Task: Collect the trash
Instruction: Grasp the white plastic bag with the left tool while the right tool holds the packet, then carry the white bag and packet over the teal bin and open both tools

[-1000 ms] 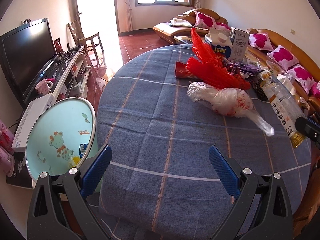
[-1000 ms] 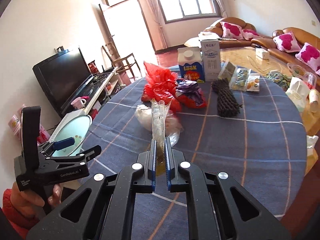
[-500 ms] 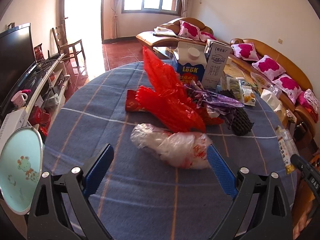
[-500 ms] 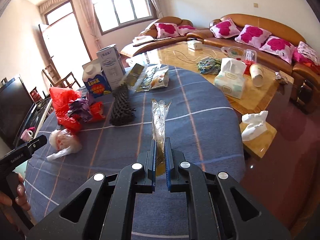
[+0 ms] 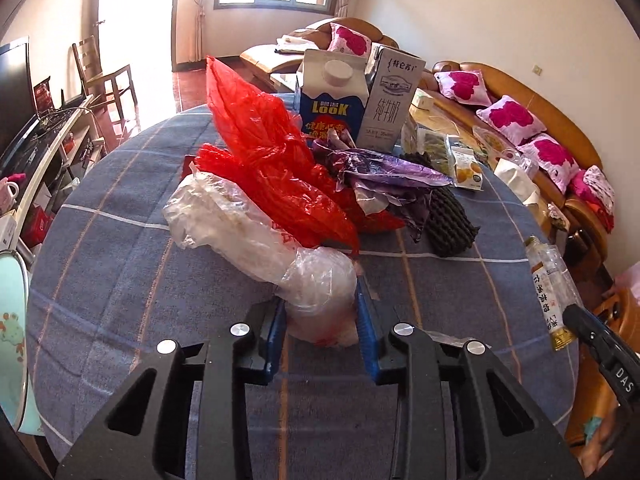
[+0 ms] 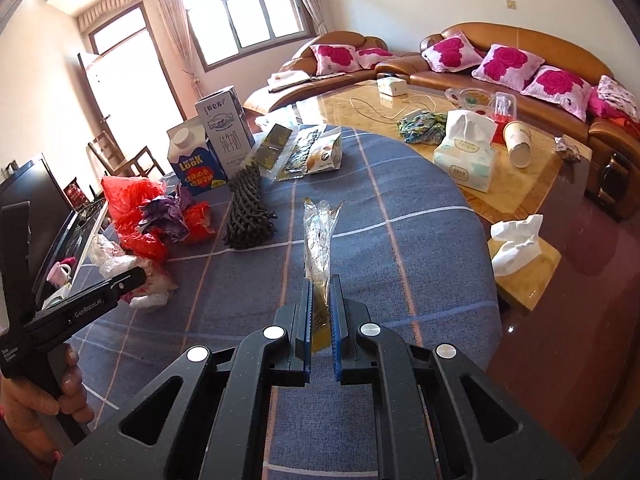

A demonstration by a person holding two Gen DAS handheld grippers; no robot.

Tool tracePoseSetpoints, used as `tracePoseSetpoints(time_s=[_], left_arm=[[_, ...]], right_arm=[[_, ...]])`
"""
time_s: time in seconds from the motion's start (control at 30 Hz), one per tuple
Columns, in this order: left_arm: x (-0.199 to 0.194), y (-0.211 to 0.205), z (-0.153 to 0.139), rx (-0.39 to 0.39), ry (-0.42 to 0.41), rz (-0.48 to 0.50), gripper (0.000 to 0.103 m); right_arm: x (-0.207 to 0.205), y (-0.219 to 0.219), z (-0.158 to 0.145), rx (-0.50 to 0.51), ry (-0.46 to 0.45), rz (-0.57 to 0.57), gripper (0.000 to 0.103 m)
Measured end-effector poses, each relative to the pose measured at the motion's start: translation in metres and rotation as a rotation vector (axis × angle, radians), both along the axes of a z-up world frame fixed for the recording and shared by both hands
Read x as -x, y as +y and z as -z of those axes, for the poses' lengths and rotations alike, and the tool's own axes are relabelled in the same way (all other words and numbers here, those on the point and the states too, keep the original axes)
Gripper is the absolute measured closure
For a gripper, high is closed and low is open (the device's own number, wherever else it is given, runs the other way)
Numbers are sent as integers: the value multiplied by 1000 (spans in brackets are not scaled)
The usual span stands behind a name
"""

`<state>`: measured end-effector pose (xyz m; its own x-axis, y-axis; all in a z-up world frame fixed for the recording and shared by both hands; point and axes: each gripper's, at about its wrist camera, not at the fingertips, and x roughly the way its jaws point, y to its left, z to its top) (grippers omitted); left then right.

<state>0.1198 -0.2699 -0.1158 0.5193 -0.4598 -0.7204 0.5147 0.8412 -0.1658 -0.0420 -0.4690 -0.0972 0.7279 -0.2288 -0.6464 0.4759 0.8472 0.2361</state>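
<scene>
A crumpled clear plastic bag [image 5: 248, 228] lies on the blue checked tablecloth [image 5: 120, 304]. My left gripper [image 5: 320, 312] is shut on the bag's bunched near end, with a blue pad on each side of it. Behind the bag lie a red plastic bag [image 5: 272, 160], a purple wrapper [image 5: 384, 172] and a black foam net [image 5: 448, 216]. Two milk cartons [image 5: 332, 104] stand at the back. My right gripper [image 6: 320, 300] is shut on a crushed clear bottle [image 6: 318, 236] and holds it upright above the table. That bottle [image 5: 546, 284] also shows at the right edge of the left wrist view.
Snack packets [image 6: 308, 152] lie near the cartons. A glass coffee table [image 6: 532, 196] to the right carries a tissue pack [image 6: 464, 152] and a paper cup [image 6: 518, 144]. A sofa [image 6: 520, 40] runs behind it. A TV stand [image 5: 52, 140] and a round mint tray [image 5: 12, 320] are at the left.
My left gripper moved forward to the clear bag and narrowed from wide open until it shut on the bag's end. My right gripper swung right, still holding the bottle.
</scene>
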Motion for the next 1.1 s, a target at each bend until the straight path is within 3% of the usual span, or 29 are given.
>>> tracePoseSetpoints(time_s=[0.43, 1.1], left_arm=[[25, 88, -35, -68, -143, -120, 72], [19, 239, -47, -67, -164, -347, 71]], right_arm=[[-12, 64, -26, 28, -71, -109, 94], [-71, 199, -47, 50, -98, -367, 94]])
